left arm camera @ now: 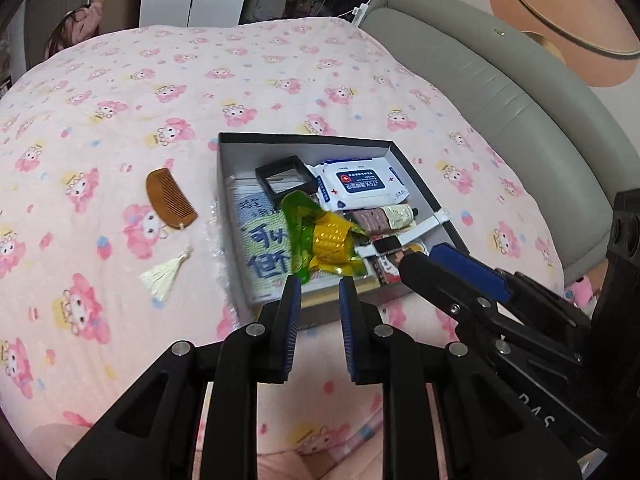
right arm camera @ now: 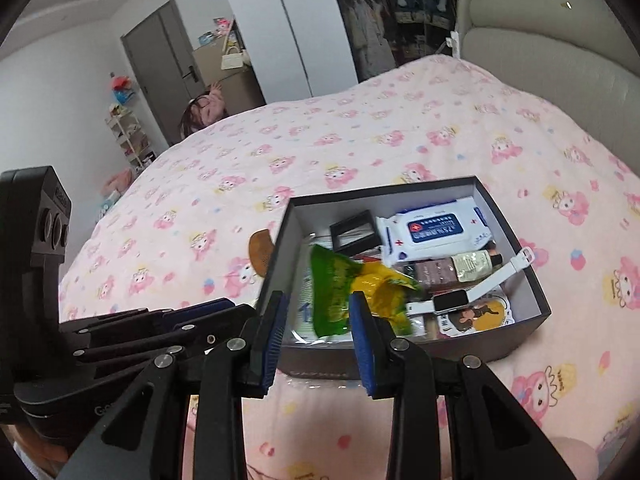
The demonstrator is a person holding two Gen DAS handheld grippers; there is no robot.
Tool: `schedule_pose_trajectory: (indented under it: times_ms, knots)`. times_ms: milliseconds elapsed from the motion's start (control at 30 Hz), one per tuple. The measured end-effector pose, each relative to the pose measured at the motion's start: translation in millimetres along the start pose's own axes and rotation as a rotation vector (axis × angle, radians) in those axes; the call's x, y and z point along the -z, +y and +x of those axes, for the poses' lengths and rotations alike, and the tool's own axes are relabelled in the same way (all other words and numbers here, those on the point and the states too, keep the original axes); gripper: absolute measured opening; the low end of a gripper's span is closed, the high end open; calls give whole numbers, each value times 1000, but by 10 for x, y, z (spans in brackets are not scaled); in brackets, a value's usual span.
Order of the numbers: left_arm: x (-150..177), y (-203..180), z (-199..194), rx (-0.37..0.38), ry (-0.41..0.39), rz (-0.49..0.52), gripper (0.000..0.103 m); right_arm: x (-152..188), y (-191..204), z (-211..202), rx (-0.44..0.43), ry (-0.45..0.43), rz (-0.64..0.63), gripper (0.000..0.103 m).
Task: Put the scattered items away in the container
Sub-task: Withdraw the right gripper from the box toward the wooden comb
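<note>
Nearest the left camera, the left gripper (left arm camera: 319,280) has its blue-padded fingers parted with nothing between them, their tips hovering at the near edge of the box (left arm camera: 416,172). Seen from the right camera, the right gripper (right arm camera: 318,300) is likewise spread, a moderate gap between its pads, and it grips nothing; its tips sit just over the box's near wall. In the left view the right gripper reaches in from the right side, its fingers lying close together from that angle.

Just beyond both sets of fingertips, inside the box, lies a green and yellow corn snack packet (left arm camera: 320,232), resting on a light blue card with dark lettering (left arm camera: 264,240). Further in are a white watch (right arm camera: 452,302), a small bottle (right arm camera: 472,264), a pack of wet wipes (left arm camera: 360,184) and a small black frame (left arm camera: 286,178).

Outside the box, to its left on the pink patterned blanket (left arm camera: 120,100), a brown wooden comb (left arm camera: 170,198) with a cream tassel (left arm camera: 166,272) lies well apart from the left fingers. A grey padded headboard (left arm camera: 500,88) stands behind.
</note>
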State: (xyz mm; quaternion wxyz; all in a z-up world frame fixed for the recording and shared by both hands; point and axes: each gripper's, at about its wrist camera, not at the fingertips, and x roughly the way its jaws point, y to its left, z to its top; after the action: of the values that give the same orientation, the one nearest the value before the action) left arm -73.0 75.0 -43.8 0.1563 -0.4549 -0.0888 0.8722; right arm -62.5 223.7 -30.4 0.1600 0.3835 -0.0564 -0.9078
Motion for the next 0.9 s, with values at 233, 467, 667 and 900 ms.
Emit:
schedule_pose_trajectory:
  times_ms: [233,467,667,900]
  knots:
    - [172,262,-419,-34,-57,9,17,46,480,16,-64,6,-47,29]
    - [248,804,-550,-42,-65,-83,17,17,957,257,-108,39,-121,29]
    - [169,1178,-571,-86,-75,-141,17,-93,1211,594,-164,79,-131,29]
    - [-114,1490,-268,-85,-91,-170,17,-340,1246,1016,-145,108,-119,28]
